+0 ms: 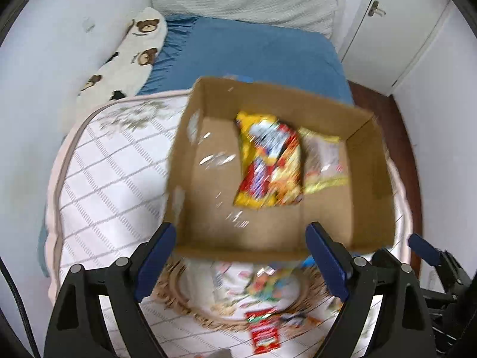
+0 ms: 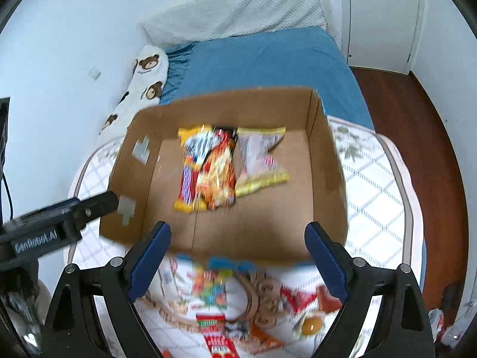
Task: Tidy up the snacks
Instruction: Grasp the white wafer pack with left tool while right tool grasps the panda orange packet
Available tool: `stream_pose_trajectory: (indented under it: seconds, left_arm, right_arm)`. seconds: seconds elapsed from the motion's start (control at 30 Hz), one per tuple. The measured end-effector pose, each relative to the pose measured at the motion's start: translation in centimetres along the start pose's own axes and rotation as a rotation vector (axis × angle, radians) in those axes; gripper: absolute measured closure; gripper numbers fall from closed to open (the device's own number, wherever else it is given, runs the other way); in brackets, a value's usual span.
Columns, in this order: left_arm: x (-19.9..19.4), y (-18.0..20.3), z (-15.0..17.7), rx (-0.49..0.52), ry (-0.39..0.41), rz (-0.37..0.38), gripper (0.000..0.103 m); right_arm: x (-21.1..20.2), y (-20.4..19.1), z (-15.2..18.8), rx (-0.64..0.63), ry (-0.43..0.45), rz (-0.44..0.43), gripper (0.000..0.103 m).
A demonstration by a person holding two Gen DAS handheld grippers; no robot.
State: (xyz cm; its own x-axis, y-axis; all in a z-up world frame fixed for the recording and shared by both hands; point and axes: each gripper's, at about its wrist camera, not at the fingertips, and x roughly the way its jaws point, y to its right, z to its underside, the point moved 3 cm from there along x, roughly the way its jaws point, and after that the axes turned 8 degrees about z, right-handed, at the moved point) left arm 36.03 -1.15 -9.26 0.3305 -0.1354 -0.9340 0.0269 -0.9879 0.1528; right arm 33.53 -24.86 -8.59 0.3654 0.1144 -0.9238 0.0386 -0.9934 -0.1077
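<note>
Left gripper (image 1: pixel 241 256) spread, nothing between its blue pads. Right gripper (image 2: pixel 238 256) likewise spread and empty. Cardboard box (image 2: pixel 328 179) sits on the quilted bedspread (image 2: pixel 375 185); inside lie a yellow-red snack bag (image 2: pixel 208 167) and a pale yellow-edged packet (image 2: pixel 259 158), touching. Loose snack packets (image 2: pixel 214 292) lie just before the box. Packet print blurred, unreadable. "GenRobot.AI" reads on the left gripper's body in the right wrist view.

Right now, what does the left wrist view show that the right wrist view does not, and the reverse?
Only the left wrist view shows the right gripper at its right edge. Only the right wrist view shows the left gripper beside the box's left wall, and an orange-centred packet. Both show the cardboard box holding two snack packets, more snacks lying before it, and open, empty jaws.
</note>
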Motion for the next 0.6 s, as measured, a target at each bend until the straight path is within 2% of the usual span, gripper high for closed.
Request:
stream_pose_trajectory:
  seconds: [0.2,0.27,0.33,0.43,0.6]
  left_arm:
    - [4.3,-2.9,7.6,0.030,-0.116,-0.123,0.014]
    - [6.2,-3.9,9.8,0.019,-0.165,-0.149,0.014]
    - [8.0,-4.9,11.6,-0.001,-0.216,-0.159,0.014]
    - [9.5,-6.0,13.0,-0.035,-0.252,-0.166,0.014]
    - [11.0,-6.7,12.7,-0.064,-0.282,-0.147,0.014]
  right_arm:
    - [3.6,-1.0,9.4,-0.116,-0.126,0.044,0.012]
    - [5.5,-1.1,12.2,-0.142,-0.168,0.048,0.023]
    - [7.8,-1.1,15.5,-0.180,-0.208,0.075,0.029]
    - [9.6,-2.0,18.6,-0.255,-0.225,0.113,0.029]
    - [12.6,-3.7,22.1,-0.398,-0.273,0.205,0.029]
